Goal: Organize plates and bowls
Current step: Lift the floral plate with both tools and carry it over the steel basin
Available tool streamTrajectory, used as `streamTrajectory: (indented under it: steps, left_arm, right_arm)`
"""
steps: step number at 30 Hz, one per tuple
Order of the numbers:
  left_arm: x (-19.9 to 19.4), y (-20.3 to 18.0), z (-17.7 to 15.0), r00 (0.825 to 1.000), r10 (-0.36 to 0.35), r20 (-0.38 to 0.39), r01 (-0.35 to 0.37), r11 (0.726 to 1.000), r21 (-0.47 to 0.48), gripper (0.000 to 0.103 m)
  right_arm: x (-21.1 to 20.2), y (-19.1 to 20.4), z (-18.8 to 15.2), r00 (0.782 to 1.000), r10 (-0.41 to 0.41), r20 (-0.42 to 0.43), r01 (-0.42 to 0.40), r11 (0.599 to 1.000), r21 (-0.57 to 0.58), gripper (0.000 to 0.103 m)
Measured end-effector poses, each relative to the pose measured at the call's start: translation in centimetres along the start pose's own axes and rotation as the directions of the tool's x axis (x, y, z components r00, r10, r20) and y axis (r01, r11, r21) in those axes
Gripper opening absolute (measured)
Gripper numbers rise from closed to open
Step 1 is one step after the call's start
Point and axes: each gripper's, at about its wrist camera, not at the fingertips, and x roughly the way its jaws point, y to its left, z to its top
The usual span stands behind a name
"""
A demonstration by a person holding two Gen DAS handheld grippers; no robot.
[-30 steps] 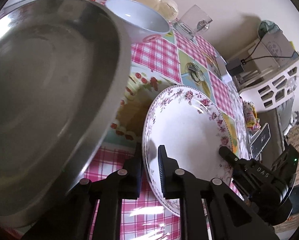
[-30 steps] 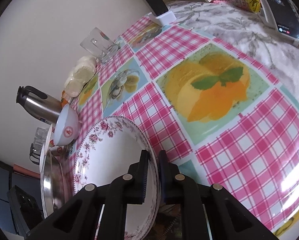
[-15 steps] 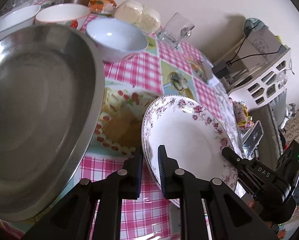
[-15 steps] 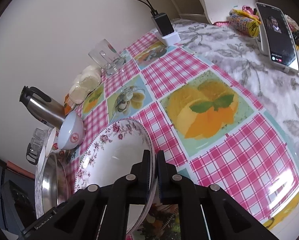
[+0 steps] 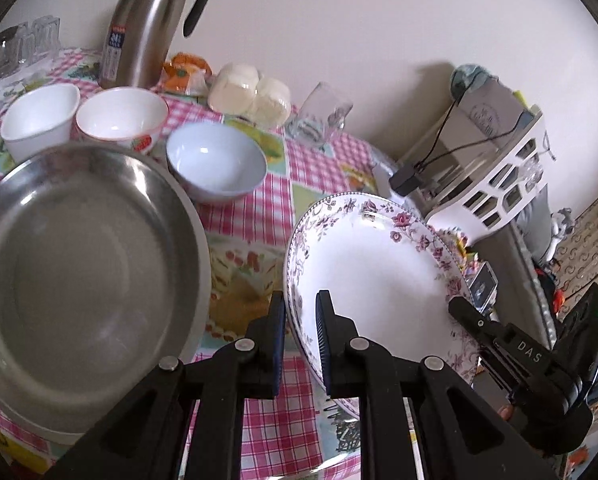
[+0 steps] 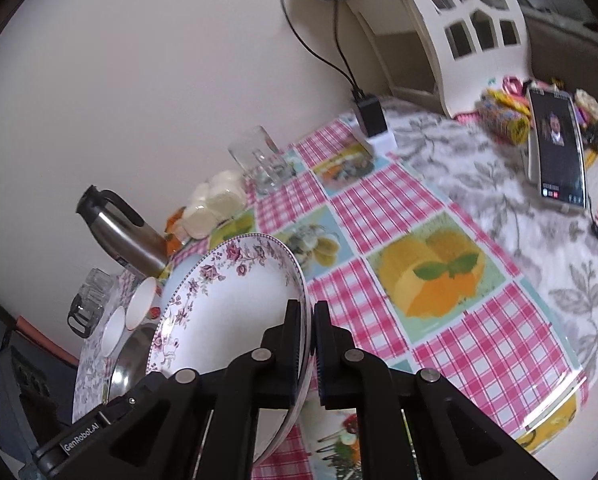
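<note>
- A round, glossy plate (image 5: 373, 280) with a pink floral rim is held tilted above the counter (image 6: 383, 216), clamped at opposite edges by the left claw (image 5: 301, 320) and the right claw (image 6: 311, 336).
- A wide steel pan (image 5: 79, 264) and three smooth bowls (image 5: 217, 164) are seen beside it.
- The counter is covered in pink checked oilcloth, against a plain cream wall (image 5: 339, 20).
</note>
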Motion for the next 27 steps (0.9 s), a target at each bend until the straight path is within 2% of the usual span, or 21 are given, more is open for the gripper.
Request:
streamTrajectory:
  steps: [14,27]
  left_arm:
    - [-5.5,2.0,3.3,0.993,-0.013,0.116,0.014,1.0,-0.013,0.015]
    - [-10.4,7.6,5.8,0.977,0.019,0.21,0.0,0.996,-0.09,0.015]
  right_arm:
    - [-3.3,6.3,0.2,0.991,0.076,0.107,-0.07,0.996,-0.06,0.008]
    - [-2.5,13.7,-1.1,0.983,0.154,0.098,-0.143,0.983,-0.116,0.008]
